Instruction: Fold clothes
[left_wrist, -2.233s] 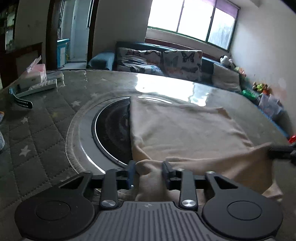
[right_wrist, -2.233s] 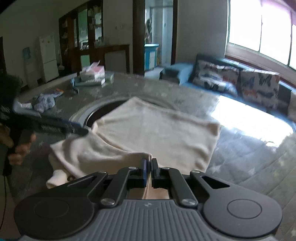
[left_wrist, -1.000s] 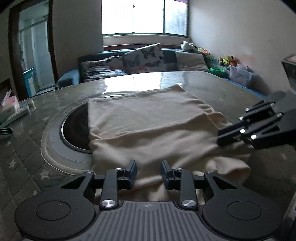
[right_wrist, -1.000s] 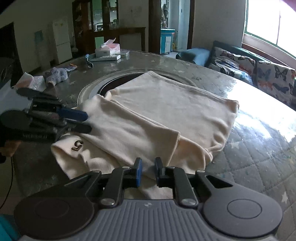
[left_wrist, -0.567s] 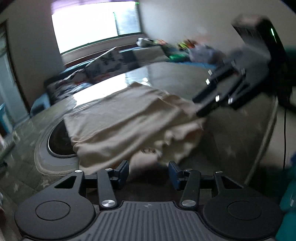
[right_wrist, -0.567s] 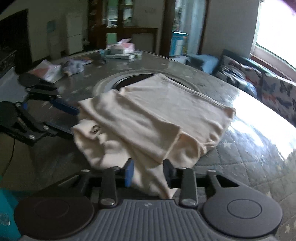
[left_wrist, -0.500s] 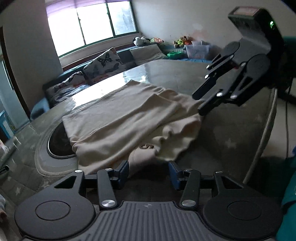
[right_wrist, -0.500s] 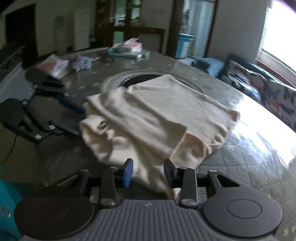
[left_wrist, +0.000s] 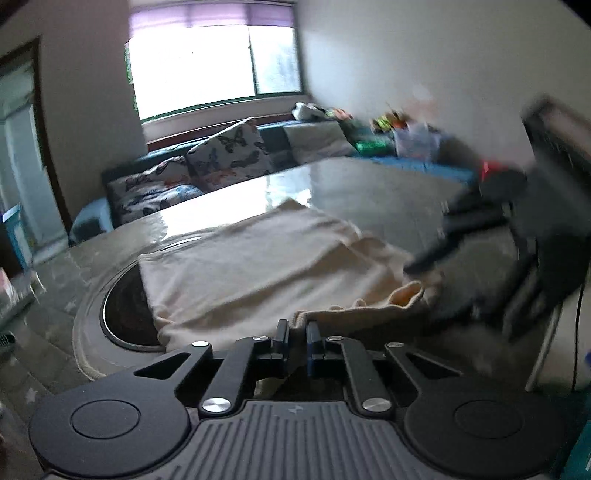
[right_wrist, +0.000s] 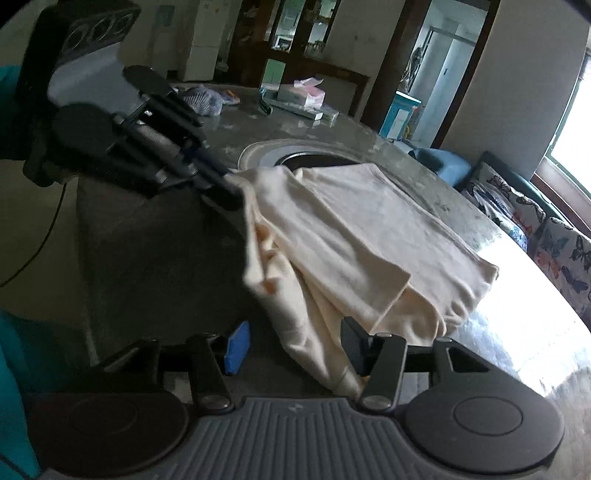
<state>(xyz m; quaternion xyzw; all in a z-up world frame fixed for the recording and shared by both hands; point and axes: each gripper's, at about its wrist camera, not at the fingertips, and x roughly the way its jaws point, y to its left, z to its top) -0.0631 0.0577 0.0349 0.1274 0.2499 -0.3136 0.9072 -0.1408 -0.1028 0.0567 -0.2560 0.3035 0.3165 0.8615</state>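
Pinching the near edge of the cream garment (left_wrist: 258, 266) on the table (left_wrist: 369, 192) in the closed left gripper (left_wrist: 297, 334), spreading the empty right gripper (right_wrist: 291, 347) wide, likely needing a second grab mid-fold.

A glossy grey table (right_wrist: 417, 173) carries the cream garment (right_wrist: 354, 236), a tissue box (right_wrist: 301, 94) and crumpled cloth (right_wrist: 203, 98).

Cream garment (right_wrist: 354, 236): soft knit cloth, matt, finely napped. Desk (left_wrist: 373, 184): covered by a quilted, star-printed sheet with a glossy, glare-catching film. Round inset (left_wrist: 122, 314) at 9 o'clock of the garment: dark glassy disc, smooth pale ring. Left gripper (left_wrist: 297, 334): matt black plastic, polished metal rivets, ribbed grey housing. Right gripper (right_wrist: 291, 345): blue rubbery pad noted.
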